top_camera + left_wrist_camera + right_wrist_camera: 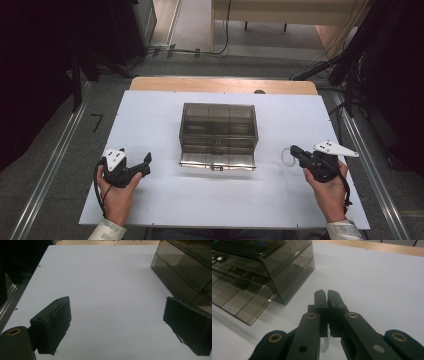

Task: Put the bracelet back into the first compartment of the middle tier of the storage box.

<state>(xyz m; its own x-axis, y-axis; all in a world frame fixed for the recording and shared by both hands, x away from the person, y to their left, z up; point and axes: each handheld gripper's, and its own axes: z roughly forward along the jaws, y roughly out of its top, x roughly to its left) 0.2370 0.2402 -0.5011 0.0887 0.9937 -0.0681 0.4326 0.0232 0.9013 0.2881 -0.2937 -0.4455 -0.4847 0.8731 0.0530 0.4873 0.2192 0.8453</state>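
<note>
right claw (327,293) pressed together on nothing, i hold it just off the smoked plastic organizer box (218,131) mid-board, its drop-down front flap (217,161) lying toward me, while my left claw (116,326) waits spread, about equally near.

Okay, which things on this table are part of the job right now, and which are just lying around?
Part of the job:
- smoked plastic box, its front flap down on the table
- left tongs, open
- right tongs, shut, empty

Lying about:
- white ring by the right tongs
- cables on the floor beyond the table
</note>
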